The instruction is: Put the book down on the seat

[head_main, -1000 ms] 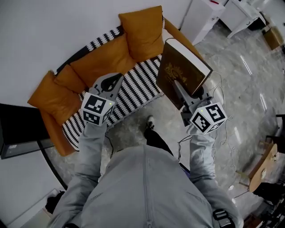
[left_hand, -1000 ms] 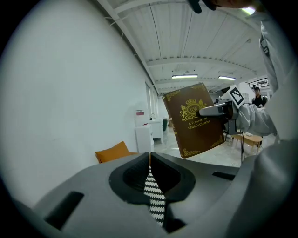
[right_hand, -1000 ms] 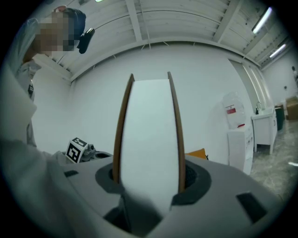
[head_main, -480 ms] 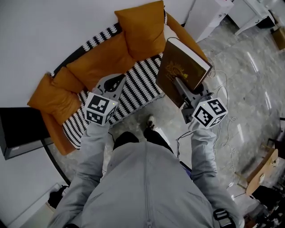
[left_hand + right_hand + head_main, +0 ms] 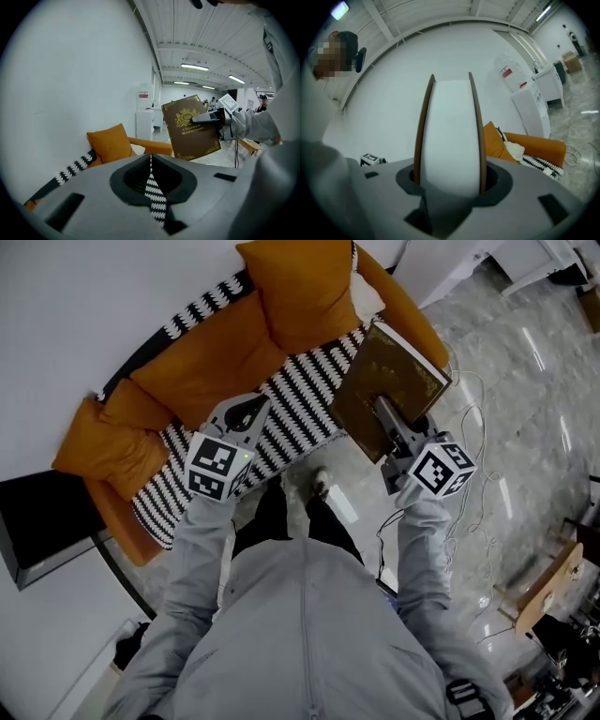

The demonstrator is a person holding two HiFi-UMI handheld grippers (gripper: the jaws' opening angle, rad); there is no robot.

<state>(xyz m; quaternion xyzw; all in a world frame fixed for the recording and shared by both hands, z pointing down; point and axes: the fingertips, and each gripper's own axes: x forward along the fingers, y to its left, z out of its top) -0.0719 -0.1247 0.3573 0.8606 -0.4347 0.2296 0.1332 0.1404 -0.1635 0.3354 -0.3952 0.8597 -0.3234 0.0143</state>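
Observation:
A thick brown book (image 5: 392, 381) with gold print on its cover is clamped in my right gripper (image 5: 382, 411), held up over the right end of the orange sofa. The right gripper view shows its white page edge (image 5: 450, 131) standing between the jaws. The left gripper view shows the cover (image 5: 190, 126) and the right gripper (image 5: 211, 117) on it. My left gripper (image 5: 246, 414) hovers, shut and empty, over the striped seat throw (image 5: 295, 418); only a thin slit shows between its jaws (image 5: 150, 157).
Orange back cushions (image 5: 305, 292) line the sofa against the white wall. A white cable (image 5: 469, 418) lies on the marble floor to the right. A white cabinet (image 5: 529, 110) stands beyond the sofa's end. A dark unit (image 5: 37, 521) sits left of it.
Both grippers have come down and forward toward the sofa. The book has rolled in the right gripper and now sits lower, nearer the seat's right end.

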